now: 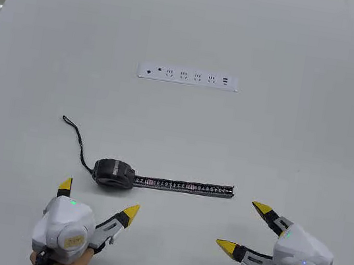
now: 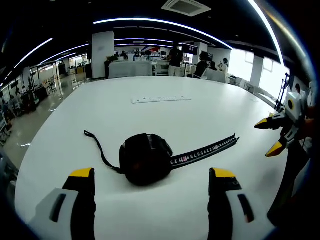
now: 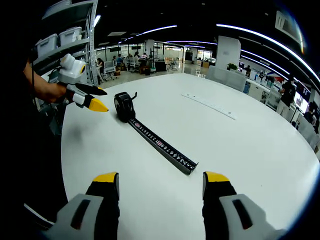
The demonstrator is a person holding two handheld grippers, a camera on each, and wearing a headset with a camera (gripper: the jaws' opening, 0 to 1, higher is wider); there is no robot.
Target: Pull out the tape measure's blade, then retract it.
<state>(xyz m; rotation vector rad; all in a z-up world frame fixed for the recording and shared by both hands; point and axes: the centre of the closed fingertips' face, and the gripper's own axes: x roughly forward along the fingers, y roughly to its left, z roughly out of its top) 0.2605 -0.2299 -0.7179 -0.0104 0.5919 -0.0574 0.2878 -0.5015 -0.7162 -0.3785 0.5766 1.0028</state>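
The only print that could be read stood on the tape measure's blade (image 2: 202, 151). It was a row of light scale numerals on the dark strip, running from the case (image 2: 145, 158) out to the blade's right end. In the left gripper view the digits 2 and 3 could be made out just beside the case, with a reddish mark after them. The figures farther along were too small to tell. In the head view the same scale showed as fine digits with pale red patches at intervals, none legible.

The power strip (image 1: 188, 77), far across the tabletop (image 1: 308, 145), bore small dark marks at its left end, too small to read. A yellowish sticker (image 1: 72, 241) on the round back of the left gripper (image 1: 98, 198) carried nothing legible.
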